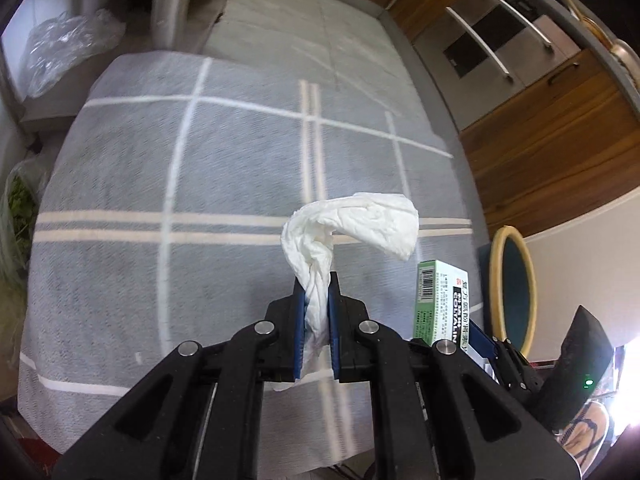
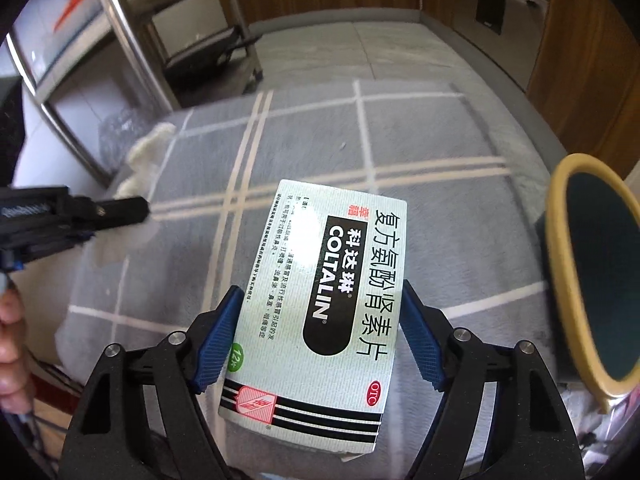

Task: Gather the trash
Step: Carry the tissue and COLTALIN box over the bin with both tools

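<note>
Left wrist view: tissue point(image 1: 344, 236) pinched by left gripper point(image 1: 317, 312) at 6 o'clock | medicine box point(image 2: 320, 308) clamped widthwise by right gripper point(image 2: 320, 336) | risk: box slippage judged possible, pads gripping edges only.

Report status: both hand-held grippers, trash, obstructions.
Left hand-held gripper shut on crumpled tissue. Right hand-held gripper clamped on medicine box. Yellow-rimmed bin at right, nothing between.
</note>
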Demonstrator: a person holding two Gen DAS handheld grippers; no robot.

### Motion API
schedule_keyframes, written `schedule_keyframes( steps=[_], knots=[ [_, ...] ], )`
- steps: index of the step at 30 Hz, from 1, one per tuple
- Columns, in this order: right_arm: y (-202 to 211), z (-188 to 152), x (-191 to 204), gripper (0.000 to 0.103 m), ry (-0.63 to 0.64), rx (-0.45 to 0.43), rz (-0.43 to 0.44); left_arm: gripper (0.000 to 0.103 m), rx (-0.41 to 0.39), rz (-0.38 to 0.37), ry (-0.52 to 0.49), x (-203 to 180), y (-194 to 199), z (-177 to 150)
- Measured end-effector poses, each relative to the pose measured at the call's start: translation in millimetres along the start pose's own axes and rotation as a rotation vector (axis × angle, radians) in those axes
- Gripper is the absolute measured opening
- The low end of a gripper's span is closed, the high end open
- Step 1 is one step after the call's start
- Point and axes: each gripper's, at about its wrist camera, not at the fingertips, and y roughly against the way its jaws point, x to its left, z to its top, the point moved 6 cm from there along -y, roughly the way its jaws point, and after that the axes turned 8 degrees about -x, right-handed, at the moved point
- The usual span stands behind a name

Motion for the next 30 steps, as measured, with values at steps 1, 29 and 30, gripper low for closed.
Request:
schedule_keyframes(
  steps=[1,29,30],
  knots=[
    [6,2,-4,0.077,-0.01,-0.012,0.001,0.009,-0.005,-0.012,-0.008,-7,0,1],
    [119,18,-159,0.077,-0.313,-0.226,-0.054,0.009,0.061,-0.29,-0.214,-208,-30,-27],
    [122,16,-167,0.077,-0.33,-0.232,-0.055,0.009,0.067,-0.296,-0.218,-214,-32,-28]
  ],
)
